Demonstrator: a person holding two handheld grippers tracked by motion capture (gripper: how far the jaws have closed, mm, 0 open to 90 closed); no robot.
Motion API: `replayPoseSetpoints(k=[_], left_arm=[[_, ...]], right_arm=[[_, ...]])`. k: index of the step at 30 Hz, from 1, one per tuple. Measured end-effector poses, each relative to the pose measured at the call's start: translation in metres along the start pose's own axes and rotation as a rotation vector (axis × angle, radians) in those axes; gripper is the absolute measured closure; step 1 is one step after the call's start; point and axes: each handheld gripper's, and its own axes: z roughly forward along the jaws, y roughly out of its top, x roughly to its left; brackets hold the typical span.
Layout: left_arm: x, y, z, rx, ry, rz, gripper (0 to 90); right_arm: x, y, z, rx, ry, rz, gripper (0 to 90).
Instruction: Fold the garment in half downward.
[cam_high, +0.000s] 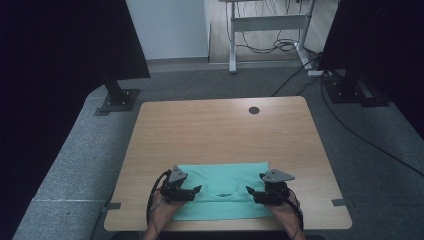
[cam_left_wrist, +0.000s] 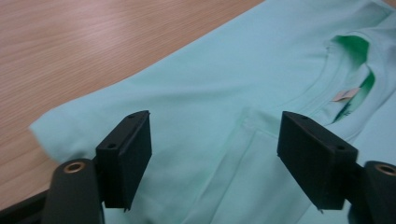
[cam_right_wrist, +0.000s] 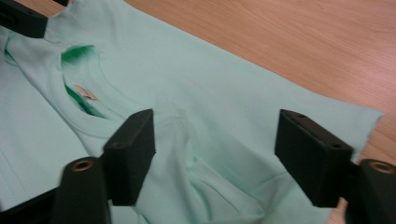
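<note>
A mint-green T-shirt (cam_high: 225, 190) lies folded flat on the wooden desk (cam_high: 220, 130), at the near edge, midway between the desk's left and right sides. Its round collar (cam_high: 221, 194) sits in the middle of the shirt, close to the near edge, and a small label (cam_left_wrist: 344, 95) shows inside the neck opening.

The left hand-held gripper (cam_high: 192, 191) hangs over the shirt just left of the collar, its tips pointing toward the collar. Its jaws stand apart, with cloth lying under the gap between them and nothing pinched; in the left gripper view a folded edge of the shirt runs between the two black pads, which do not press on it.

The right hand-held gripper (cam_high: 251, 192) hangs over the shirt just right of the collar, pointing back toward it, so the two grippers face each other across the neck opening. Its jaws are apart as well, and in the right gripper view a soft crease of the shirt lies below the gap, free of the pads.

A small round hole (cam_high: 254, 110) sits in the desk, well beyond the shirt, near the far edge.
</note>
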Motion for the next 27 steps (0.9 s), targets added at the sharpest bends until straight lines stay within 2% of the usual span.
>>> replayPoseSetpoints(k=[9, 15, 24, 27], left_arm=[[-0.007, 0.004, 0.008, 0.013, -0.011, 0.048, 38.9], [-0.008, 0.005, 0.011, 0.001, -0.023, 0.049, 46.4], [-0.010, 0.003, 0.021, 0.020, -0.029, 0.070, 47.1], [-0.012, 0.001, 0.022, 0.020, -0.022, 0.083, 52.2]], right_arm=[[0.009, 0.007, 0.007, -0.002, 0.028, -0.015, 44.5], [0.014, 0.010, 0.013, 0.005, 0.049, -0.024, 51.9], [0.021, 0.012, 0.029, 0.030, 0.070, -0.034, 53.8], [0.022, 0.010, 0.032, 0.046, 0.071, -0.038, 56.5]])
